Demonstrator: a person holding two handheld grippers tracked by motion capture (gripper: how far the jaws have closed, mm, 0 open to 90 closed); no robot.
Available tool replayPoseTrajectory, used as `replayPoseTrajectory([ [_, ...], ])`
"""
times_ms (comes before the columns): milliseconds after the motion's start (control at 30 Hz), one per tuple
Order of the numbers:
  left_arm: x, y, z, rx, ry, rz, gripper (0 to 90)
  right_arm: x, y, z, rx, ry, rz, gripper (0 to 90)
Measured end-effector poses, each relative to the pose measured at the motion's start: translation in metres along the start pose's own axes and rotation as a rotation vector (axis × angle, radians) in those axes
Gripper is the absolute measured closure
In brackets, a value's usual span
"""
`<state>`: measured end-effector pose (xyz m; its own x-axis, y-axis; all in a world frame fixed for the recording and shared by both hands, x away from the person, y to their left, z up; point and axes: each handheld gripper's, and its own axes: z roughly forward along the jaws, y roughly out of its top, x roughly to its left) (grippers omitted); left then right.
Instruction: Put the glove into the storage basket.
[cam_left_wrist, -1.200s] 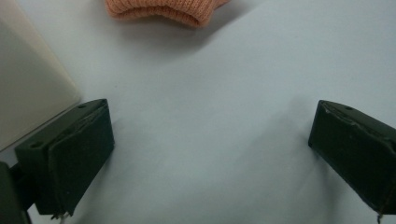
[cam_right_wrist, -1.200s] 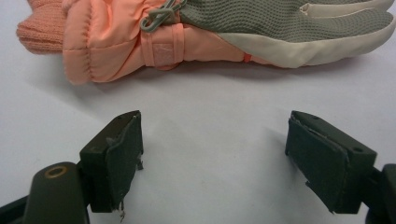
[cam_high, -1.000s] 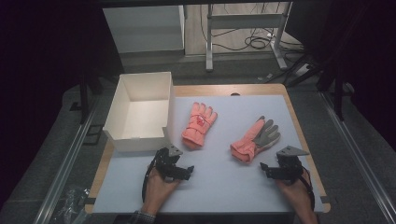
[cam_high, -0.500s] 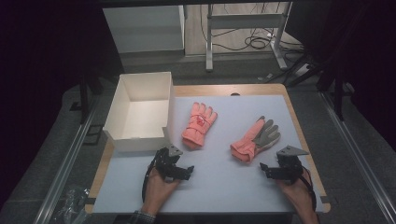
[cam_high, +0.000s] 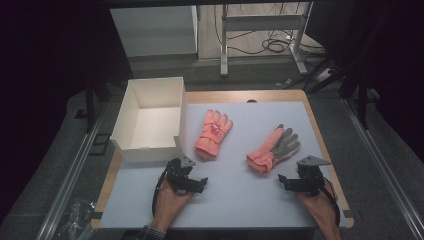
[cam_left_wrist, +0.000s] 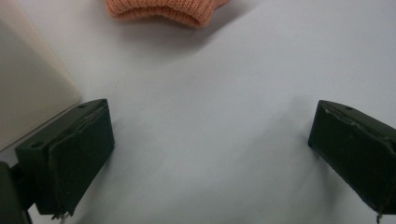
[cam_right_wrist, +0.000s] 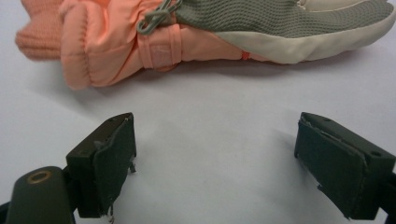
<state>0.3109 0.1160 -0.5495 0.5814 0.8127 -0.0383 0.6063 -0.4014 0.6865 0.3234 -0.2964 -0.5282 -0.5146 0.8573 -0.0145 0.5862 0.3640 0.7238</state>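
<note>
- Standing over the desk (cam_high: 235, 200), I noted the work was at its opening stage: both gloves lay untouched and the white box (cam_high: 131, 150) at the left held nothing that I could see.
- Left hand-held gripper (cam_high: 197, 184) rested low on the desk just in front of the box's near corner, jaws spread wide with bare surface between them.
- Right hand-held gripper (cam_high: 284, 181) sat near the desk's right edge; its jaws had just been opening and stood wide apart, nothing between them.
- Left glove (cam_high: 214, 132), back side up, lay just right of the box, its knitted cuff (cam_left_wrist: 163, 11) pointing toward the left hand-held gripper.
- Right glove (cam_right_wrist: 154, 44) lay palm up, grey palm showing, cuff nearest the right hand-held gripper and just ahead of its jaws.
- Judged next move: each hand-held gripper would need to advance to its glove's cuff, straddle the thick fabric and close firmly; the padding looked likely to slip from a shallow bite.
- Markings: a small dark red patch showed on the left glove's back, too small to read. No other writing was legible.
</note>
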Motion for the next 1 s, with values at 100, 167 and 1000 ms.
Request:
replayPoseTrajectory([
  [100, 0.000, 0.000, 0.000, 0.000, 0.000, 0.000, 0.4, -0.002, 0.002, -0.001, 0.001, 0.006, 0.017, 13.1],
  [167, 0.000, 0.000, 0.000, 0.000, 0.000, 0.000, 0.4, -0.003, 0.004, -0.004, -0.004, 0.008, 0.023, 14.3],
  [1000, 0.000, 0.000, 0.000, 0.000, 0.000, -0.001, 0.4, -0.023, 0.059, 0.001, -0.031, 0.042, 0.018, 33.6],
])
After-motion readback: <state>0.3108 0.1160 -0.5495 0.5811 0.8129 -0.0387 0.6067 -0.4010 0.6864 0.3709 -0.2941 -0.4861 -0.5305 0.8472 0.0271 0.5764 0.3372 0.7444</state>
